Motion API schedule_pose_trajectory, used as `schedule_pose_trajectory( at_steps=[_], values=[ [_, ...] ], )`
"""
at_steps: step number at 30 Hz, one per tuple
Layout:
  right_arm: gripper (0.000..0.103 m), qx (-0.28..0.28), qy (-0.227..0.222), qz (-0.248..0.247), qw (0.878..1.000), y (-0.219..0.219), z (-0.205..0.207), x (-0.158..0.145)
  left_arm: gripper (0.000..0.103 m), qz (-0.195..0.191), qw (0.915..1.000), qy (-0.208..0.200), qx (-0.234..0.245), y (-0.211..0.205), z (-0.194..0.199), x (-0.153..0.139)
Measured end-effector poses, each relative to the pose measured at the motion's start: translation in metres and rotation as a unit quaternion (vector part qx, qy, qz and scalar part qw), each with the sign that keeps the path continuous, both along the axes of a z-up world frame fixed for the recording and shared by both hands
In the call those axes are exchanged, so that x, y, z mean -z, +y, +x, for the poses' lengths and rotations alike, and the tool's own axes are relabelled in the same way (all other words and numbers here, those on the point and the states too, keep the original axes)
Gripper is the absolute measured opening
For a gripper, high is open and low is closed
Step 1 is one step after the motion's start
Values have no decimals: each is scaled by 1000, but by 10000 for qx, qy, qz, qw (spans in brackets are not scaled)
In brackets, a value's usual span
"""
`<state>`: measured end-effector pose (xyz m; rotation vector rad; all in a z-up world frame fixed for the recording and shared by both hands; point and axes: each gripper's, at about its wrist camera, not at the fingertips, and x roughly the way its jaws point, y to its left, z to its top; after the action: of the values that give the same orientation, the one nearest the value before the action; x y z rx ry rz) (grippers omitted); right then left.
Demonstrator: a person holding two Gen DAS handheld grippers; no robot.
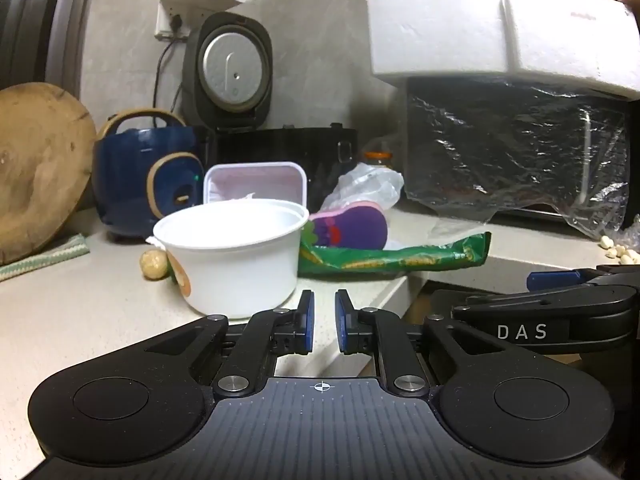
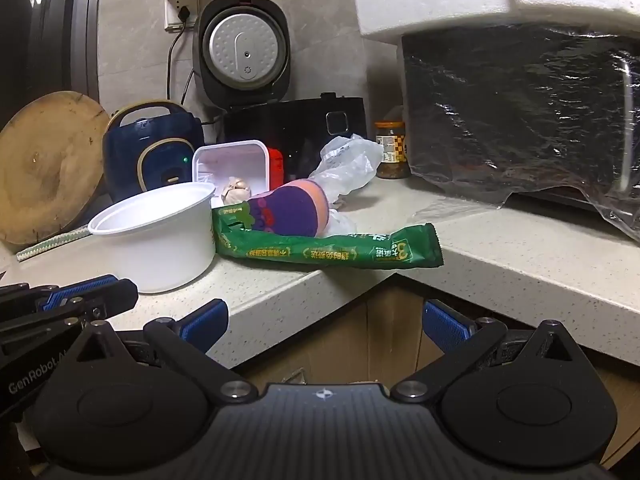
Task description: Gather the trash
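Observation:
A white plastic bowl (image 1: 236, 256) (image 2: 160, 232) stands on the counter corner. Beside it lies a green snack wrapper (image 1: 400, 258) (image 2: 332, 250) with its end over the counter edge, and a purple and pink object (image 1: 352, 226) (image 2: 290, 210) rests on it. A crumpled clear plastic bag (image 1: 368, 188) (image 2: 348, 162) and a white rectangular tub (image 1: 256, 182) (image 2: 232, 168) lie behind. My left gripper (image 1: 325, 320) is nearly shut and empty, just right of the bowl's base. My right gripper (image 2: 324, 326) is open and empty, below the counter edge.
A blue rice cooker (image 1: 148, 184), a black cooker with its lid up (image 2: 244, 52), a round wooden board (image 2: 48, 164), a jar (image 2: 390, 150) and a plastic-wrapped oven (image 2: 520, 120) under foam (image 1: 480, 32) line the back. Garlic cloves (image 1: 620, 252) lie at right.

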<state>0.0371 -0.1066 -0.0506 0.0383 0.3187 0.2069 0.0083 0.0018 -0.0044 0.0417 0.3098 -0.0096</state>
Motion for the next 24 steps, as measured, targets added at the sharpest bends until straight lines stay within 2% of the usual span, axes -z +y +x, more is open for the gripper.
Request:
schedule_pose_trajectory(
  at_steps=[24],
  values=[
    [103, 50, 145, -57, 9999, 0, 0, 4, 15, -162, 9997, 196, 27, 1, -1, 6]
  ],
)
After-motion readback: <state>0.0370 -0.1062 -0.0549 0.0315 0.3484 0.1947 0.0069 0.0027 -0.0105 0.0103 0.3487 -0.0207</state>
